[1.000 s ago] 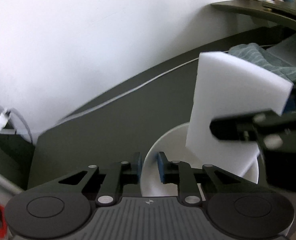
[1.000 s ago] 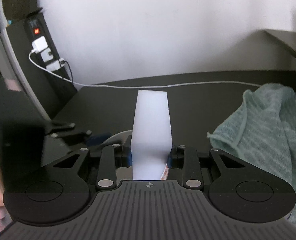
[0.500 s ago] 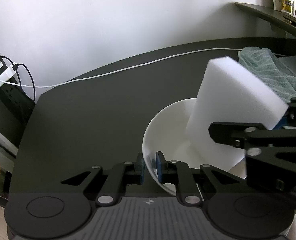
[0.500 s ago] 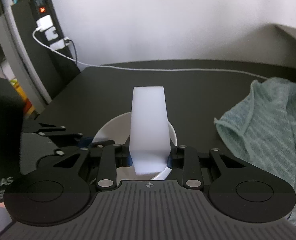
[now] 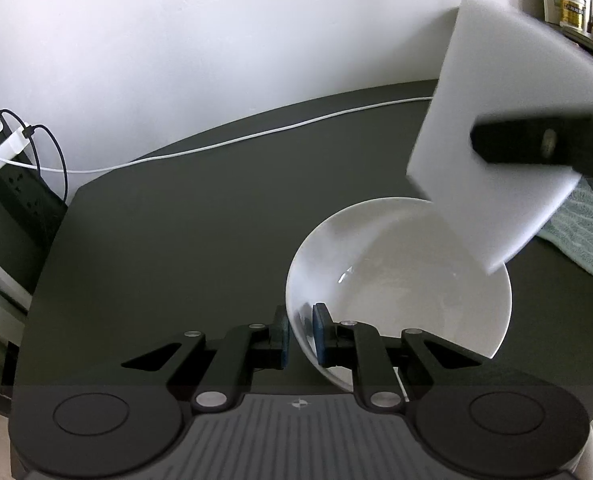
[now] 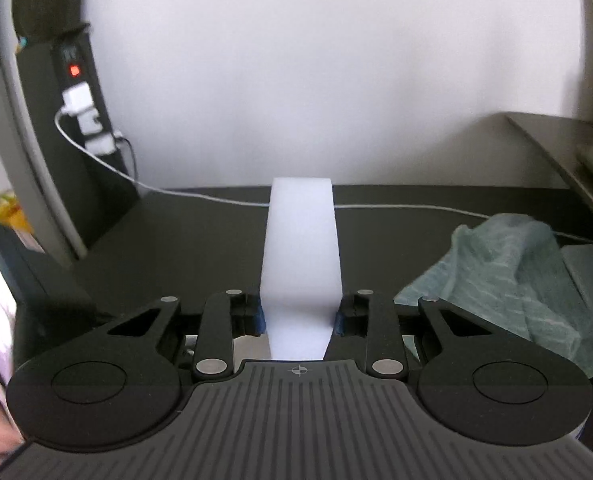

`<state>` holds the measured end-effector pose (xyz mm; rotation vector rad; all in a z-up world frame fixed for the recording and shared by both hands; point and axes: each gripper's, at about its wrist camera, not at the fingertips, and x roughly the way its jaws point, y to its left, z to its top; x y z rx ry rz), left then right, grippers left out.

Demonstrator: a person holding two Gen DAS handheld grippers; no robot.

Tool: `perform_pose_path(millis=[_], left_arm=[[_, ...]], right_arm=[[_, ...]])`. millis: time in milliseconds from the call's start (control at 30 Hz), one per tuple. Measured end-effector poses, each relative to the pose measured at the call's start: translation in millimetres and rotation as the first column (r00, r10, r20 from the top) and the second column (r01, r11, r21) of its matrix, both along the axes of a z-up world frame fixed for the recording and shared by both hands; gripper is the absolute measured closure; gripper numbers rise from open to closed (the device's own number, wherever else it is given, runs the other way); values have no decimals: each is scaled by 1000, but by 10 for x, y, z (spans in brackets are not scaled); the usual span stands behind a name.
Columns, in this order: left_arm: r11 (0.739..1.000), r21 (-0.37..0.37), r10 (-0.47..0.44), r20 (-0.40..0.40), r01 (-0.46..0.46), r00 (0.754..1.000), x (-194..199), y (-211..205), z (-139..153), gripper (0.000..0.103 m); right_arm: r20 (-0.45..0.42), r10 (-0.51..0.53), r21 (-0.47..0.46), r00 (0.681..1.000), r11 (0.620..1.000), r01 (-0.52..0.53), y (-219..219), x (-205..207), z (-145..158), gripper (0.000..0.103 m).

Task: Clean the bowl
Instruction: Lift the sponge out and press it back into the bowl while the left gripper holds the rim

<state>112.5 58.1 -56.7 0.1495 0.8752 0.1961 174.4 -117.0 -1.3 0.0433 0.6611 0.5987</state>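
Soft, even daylight fills both views, brightest on the white wall (image 6: pixel 336 80) ahead of each tool, with no hard shadows on the dark table (image 5: pixel 176 248). The bowl (image 5: pixel 416 300) carries a small glint inside. Motion blur smears the sponge (image 5: pixel 496 140) and the right tool (image 5: pixel 544 148) gripping it in the left view. Fisheye distortion bends the table edges, and the corners darken.

Two close wrist views along hand-held grippers, sharing sponge (image 5: pixel 496 152), desk (image 6: pixel 200 240), wall.

Home desk (image 5: pixel 176 240), power strip (image 6: pixel 76 80) (chargers plugged), towel (image 6: pixel 516 272)
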Motion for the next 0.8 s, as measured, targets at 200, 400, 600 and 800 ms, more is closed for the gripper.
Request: perform_pose_path(millis=[200, 400, 600, 800], left_arm=[[1000, 0, -2, 3, 2, 1000, 3, 5, -9, 86], [1000, 0, 6, 6, -6, 1000, 20, 8, -14, 86], [1000, -6, 1, 33, -1, 999, -2, -25, 31, 83], [988, 107, -121, 102, 110, 987, 182, -106, 125, 76]], right_arm=[[-164, 68, -1, 984, 998, -69, 351, 123, -473, 72], [-84, -1, -23, 996, 1000, -1, 119, 63, -316, 71], [3, -58, 32, 998, 998, 58, -198, -15, -33, 72], [-57, -24, 56, 998, 998, 27, -177, 6, -141, 72]])
